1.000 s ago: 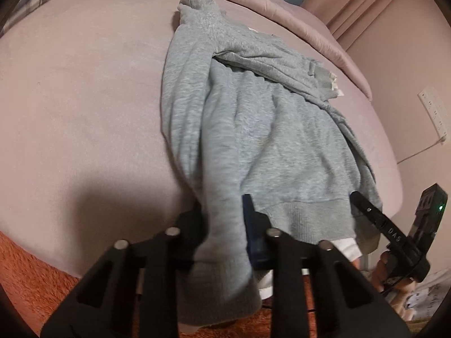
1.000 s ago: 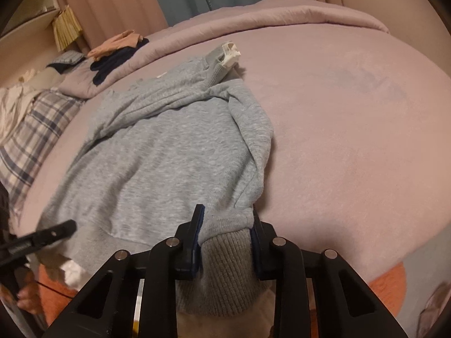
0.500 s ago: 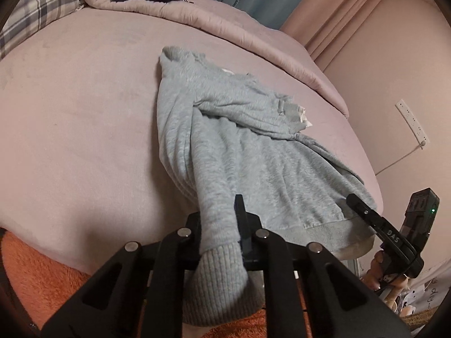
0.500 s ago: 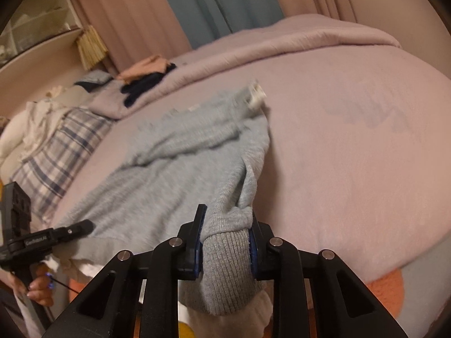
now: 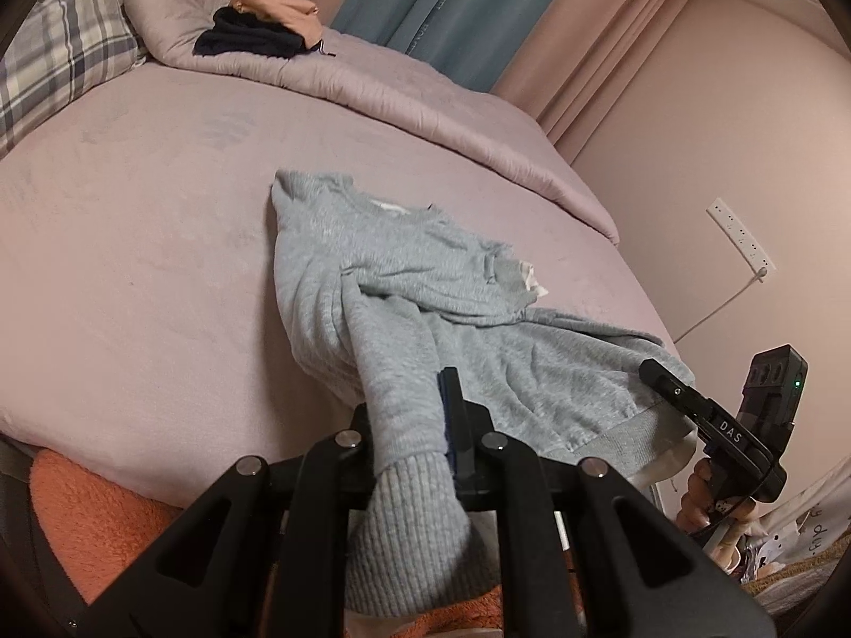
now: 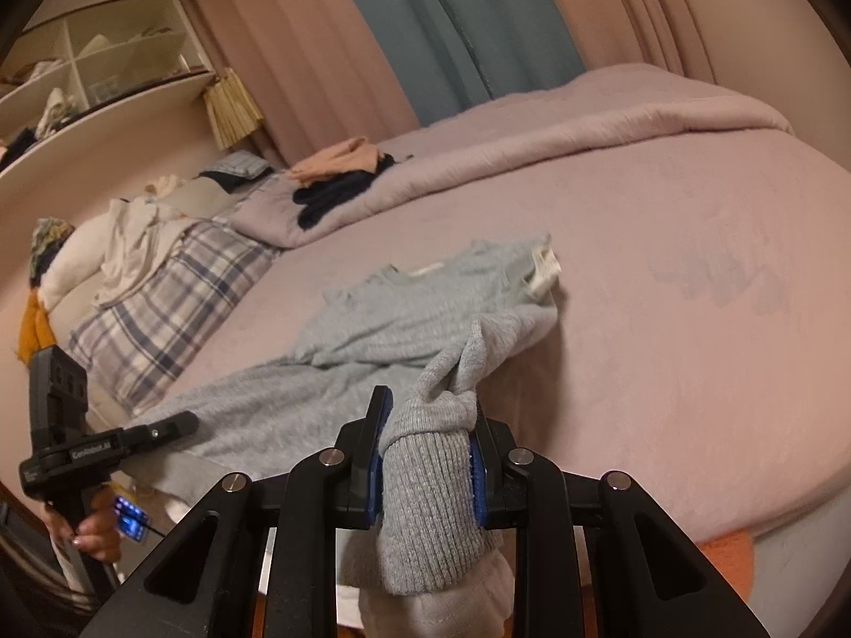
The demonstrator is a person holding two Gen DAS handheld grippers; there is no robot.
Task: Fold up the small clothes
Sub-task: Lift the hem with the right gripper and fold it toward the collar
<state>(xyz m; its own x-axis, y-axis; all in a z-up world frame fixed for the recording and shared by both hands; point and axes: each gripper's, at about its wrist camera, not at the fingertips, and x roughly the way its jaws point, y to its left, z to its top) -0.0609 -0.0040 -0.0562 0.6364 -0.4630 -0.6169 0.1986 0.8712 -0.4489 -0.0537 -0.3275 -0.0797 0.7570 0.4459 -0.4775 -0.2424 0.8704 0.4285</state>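
A light grey sweatshirt (image 5: 425, 266) lies crumpled on the pink bed (image 5: 159, 212), neck toward the far side. My left gripper (image 5: 412, 425) is shut on one sleeve just above its ribbed cuff (image 5: 420, 531), which hangs over the jaws toward the camera. In the right wrist view the sweatshirt (image 6: 404, 319) lies ahead on the bed, and my right gripper (image 6: 428, 441) is shut on the other sleeve's ribbed cuff (image 6: 431, 505). Both sleeves are raised off the bed and stretch from the body to the jaws. A white inner layer shows under the hem.
A plaid pillow (image 5: 64, 53) lies at the far left. A stack of dark and peach clothes (image 5: 260, 26) sits on the folded duvet (image 5: 425, 106). Orange fabric (image 5: 90, 510) lies below the bed's near edge. A wall socket (image 5: 739, 236) with a cable is at the right. Shelves (image 6: 80, 69) stand behind.
Both grippers have risen with their sleeves, pulling them up off the bed. The left jaws have closed tighter on the sleeve. More of the far bed and curtains shows now.
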